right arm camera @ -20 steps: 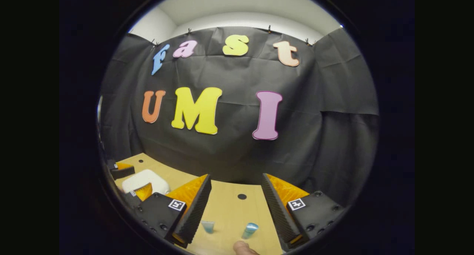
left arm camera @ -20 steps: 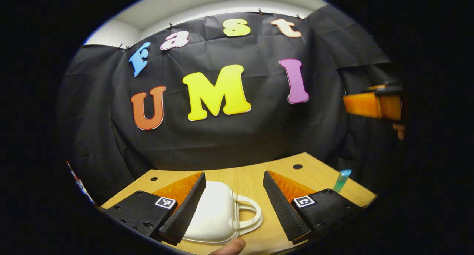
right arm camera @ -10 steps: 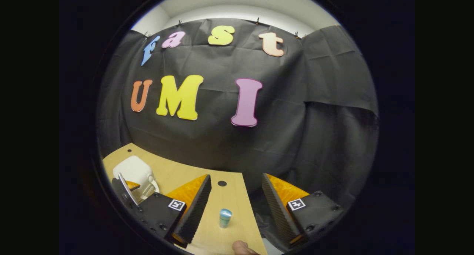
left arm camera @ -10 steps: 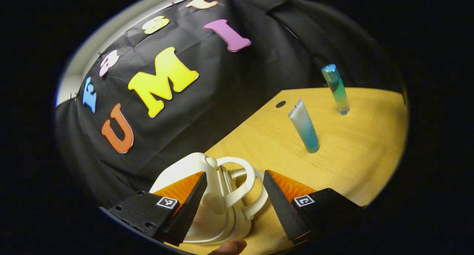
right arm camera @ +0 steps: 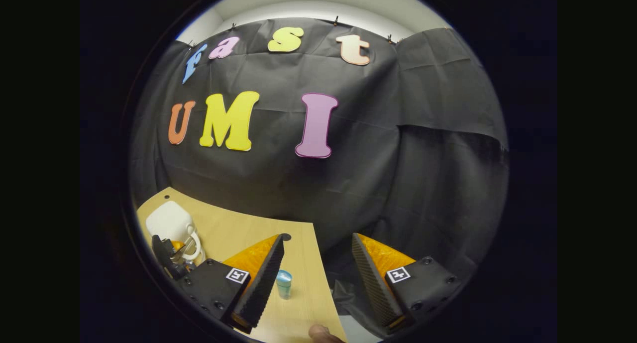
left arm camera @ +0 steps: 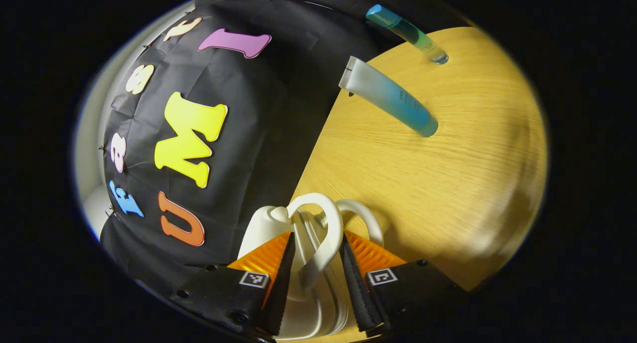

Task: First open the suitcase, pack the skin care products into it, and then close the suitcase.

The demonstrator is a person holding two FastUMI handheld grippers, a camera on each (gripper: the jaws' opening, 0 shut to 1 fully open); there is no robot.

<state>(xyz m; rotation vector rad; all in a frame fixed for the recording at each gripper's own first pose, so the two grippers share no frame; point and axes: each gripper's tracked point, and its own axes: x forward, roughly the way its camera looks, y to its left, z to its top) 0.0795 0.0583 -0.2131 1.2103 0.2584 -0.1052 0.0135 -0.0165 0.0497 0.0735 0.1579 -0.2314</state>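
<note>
Left gripper view: tube (left arm camera: 390,96) print too small to read.

On the table (left arm camera: 448,183) the suitcase (left arm camera: 264,228) stands near the wall, its handle (left arm camera: 323,233) between the fingers of the left gripper (left arm camera: 316,278), while the tube (left arm camera: 388,96) and the bottle (left arm camera: 405,32) stand apart from it, the bottle behind the tube.

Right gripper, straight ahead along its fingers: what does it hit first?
Probably nothing on the table. The right gripper, jaws open, points over the table's far edge at the black cloth wall. The blue tube stands off-line beside its left finger. Depth is uncertain.
</note>
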